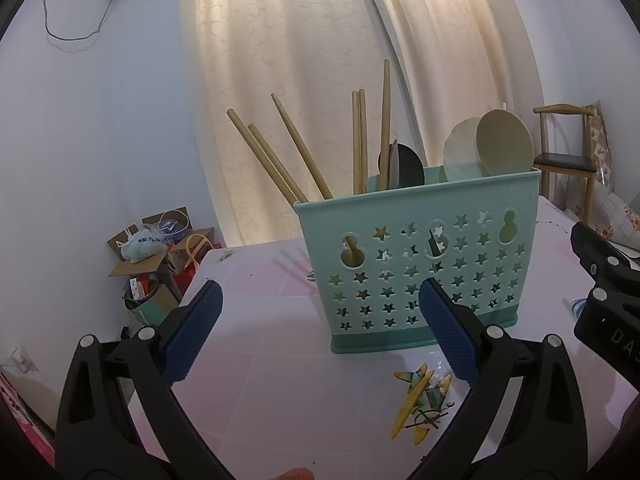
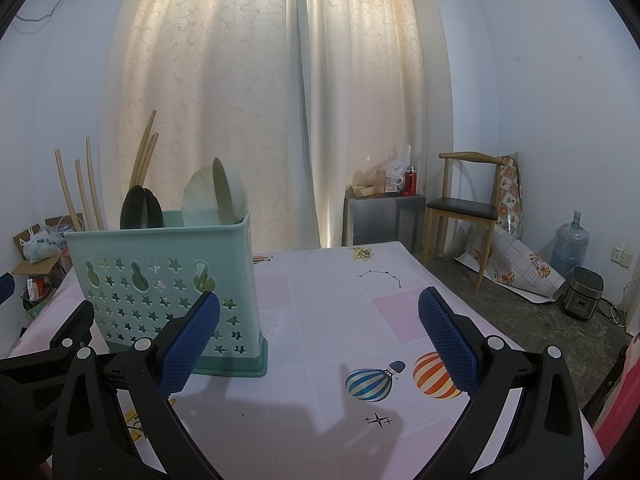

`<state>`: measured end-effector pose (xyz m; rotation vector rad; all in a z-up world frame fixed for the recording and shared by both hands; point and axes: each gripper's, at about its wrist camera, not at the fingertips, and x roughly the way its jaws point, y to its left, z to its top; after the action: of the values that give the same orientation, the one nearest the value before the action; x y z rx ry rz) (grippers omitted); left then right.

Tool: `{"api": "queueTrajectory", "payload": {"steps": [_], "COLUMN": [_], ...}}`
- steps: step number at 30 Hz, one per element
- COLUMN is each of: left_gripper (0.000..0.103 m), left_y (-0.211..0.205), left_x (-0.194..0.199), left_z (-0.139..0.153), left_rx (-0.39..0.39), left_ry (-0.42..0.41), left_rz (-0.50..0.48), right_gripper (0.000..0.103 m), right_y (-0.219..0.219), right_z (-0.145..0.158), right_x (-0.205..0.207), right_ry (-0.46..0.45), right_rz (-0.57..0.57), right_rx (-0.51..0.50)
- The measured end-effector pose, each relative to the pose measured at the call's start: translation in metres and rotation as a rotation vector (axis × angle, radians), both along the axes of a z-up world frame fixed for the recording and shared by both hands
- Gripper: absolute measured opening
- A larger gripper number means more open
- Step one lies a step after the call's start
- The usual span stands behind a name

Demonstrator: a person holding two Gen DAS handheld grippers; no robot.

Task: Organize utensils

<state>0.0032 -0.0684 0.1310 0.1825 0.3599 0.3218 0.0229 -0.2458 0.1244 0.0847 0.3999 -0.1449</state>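
Already the mint-green plastic utensil caddy with star cut-outs (image 1: 416, 256) stands upright on the pink patterned worktop (image 1: 272, 360), centre-right in the left wrist view, lower left in the right wrist view. The left tongs (image 1: 322, 332) gape wide and empty just before its face, seemingly nearer; the right tongs (image 2: 320, 344) are equally wide, the caddy off their left side. Wooden chopsticks (image 1: 304, 152) and spoons (image 1: 504, 144) stand vertically inside; compartment walls hide their lower ends, and no loose utensil shows.

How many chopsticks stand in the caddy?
6 chopsticks: three lean left in the end section of the caddy, three stand near upright beside the dark spoons. Shorter ones could be hidden.
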Motion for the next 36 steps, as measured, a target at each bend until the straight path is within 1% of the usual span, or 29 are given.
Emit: {"api": "queueTrajectory", "payload": {"steps": [8, 36], "left_gripper": [0.095, 0.095], "left_y": [0.0031, 0.0029], "left_x": [0.0003, 0.0023], "left_z": [0.0007, -0.0003], "left_rx": [-0.01, 0.001], "left_ry": [-0.001, -0.002], "left_rz": [0.01, -0.001], "right_gripper": [0.097, 0.097], "right_y": [0.0001, -0.0002], "right_z": [0.0, 0.0002], "right_x": [0.0004, 0.0001], "right_ry": [0.0, 0.0], "right_rz": [0.0, -0.001], "right_rx": [0.0, 0.001]}}
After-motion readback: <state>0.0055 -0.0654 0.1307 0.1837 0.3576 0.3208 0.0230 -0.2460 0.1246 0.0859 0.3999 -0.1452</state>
